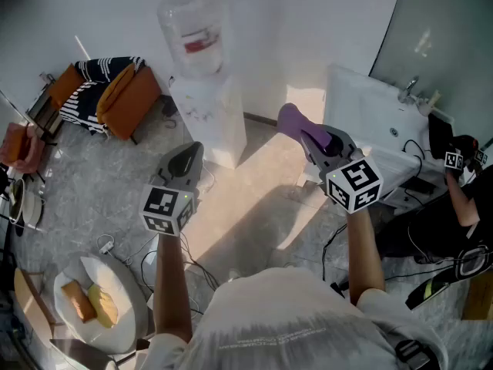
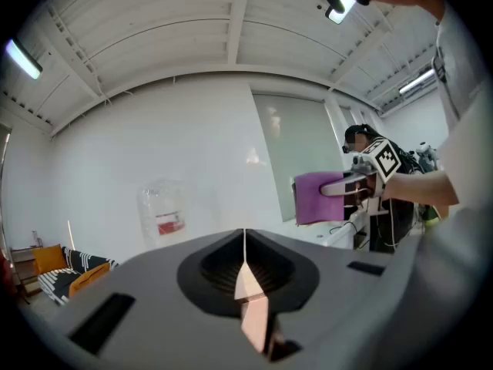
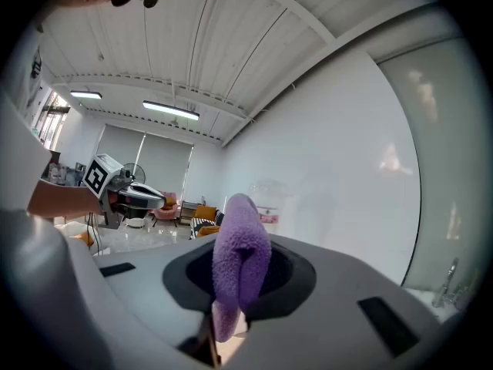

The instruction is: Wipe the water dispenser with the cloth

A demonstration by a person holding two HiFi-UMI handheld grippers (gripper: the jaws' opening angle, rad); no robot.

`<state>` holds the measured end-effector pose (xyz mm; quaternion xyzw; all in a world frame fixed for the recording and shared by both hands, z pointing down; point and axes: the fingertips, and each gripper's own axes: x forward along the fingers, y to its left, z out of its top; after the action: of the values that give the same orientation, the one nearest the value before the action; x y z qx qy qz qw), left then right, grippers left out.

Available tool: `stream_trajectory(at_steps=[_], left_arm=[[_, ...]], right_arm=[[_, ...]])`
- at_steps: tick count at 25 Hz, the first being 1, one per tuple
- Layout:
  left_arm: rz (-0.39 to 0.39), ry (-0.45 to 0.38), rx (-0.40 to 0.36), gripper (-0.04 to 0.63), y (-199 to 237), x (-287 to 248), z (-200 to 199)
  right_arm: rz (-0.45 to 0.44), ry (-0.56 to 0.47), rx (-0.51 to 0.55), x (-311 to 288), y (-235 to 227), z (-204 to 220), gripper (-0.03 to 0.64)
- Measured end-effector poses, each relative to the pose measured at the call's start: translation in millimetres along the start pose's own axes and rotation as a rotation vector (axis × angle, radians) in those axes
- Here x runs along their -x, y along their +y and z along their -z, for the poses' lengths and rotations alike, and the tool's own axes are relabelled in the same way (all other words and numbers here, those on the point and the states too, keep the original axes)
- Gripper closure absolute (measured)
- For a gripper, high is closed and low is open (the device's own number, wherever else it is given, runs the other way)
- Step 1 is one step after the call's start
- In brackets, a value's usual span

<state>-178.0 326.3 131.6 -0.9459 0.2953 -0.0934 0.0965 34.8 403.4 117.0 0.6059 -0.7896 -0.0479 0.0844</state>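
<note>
A white water dispenser (image 1: 206, 110) with a clear bottle (image 1: 194, 28) on top stands against the far wall; the bottle (image 2: 162, 210) shows faintly in the left gripper view and the bottle (image 3: 267, 203) pale in the right gripper view. My right gripper (image 1: 308, 135) is shut on a purple cloth (image 1: 295, 122), held up to the right of the dispenser and apart from it. The cloth (image 3: 239, 268) fills its jaws. My left gripper (image 1: 187, 160) is shut with nothing in it, low in front of the dispenser. The purple cloth (image 2: 317, 198) also shows in the left gripper view.
An orange chair (image 1: 123, 99) with a striped cloth stands left of the dispenser. A white sink unit (image 1: 377, 126) is at the right, with a second person (image 1: 454, 199) beside it. A round white table (image 1: 104, 307) with food sits at lower left. Cables (image 1: 208, 268) lie on the floor.
</note>
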Motion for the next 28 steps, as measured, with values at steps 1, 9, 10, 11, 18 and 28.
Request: stream_trajectory(at_steps=[1, 9, 10, 11, 18, 28], left_arm=[[-0.007, -0.001, 0.006, 0.578, -1.6, -2.1, -0.7], [-0.066, -0.003, 0.03, 0.578, -18.9, -15.0, -4.8], [-0.075, -0.001, 0.034, 0.578, -22.1, -16.9, -5.0], [-0.082, 0.004, 0.037, 0.578, -25.7, -19.3, -4.8], [-0.131, 0.056, 0.044, 0.578, -52.7, -37.9, 0.9], [-0.187, 0.085, 0.074, 0.578, -28.8, -62.6, 22.6]], right_arm=[[-0.002, 0.001, -0.001, 1.2, -3.7, 1.4, 0.554], [-0.033, 0.01, 0.034, 12.7, -31.2, 11.3, 0.552], [-0.039, 0.012, 0.038, 14.1, -36.1, 12.4, 0.552], [-0.045, 0.012, 0.038, 15.4, -41.4, 13.3, 0.552], [-0.096, 0.012, 0.004, 21.1, -75.7, 35.6, 0.552], [-0.123, 0.004, -0.016, -20.6, -99.3, 48.1, 0.551]])
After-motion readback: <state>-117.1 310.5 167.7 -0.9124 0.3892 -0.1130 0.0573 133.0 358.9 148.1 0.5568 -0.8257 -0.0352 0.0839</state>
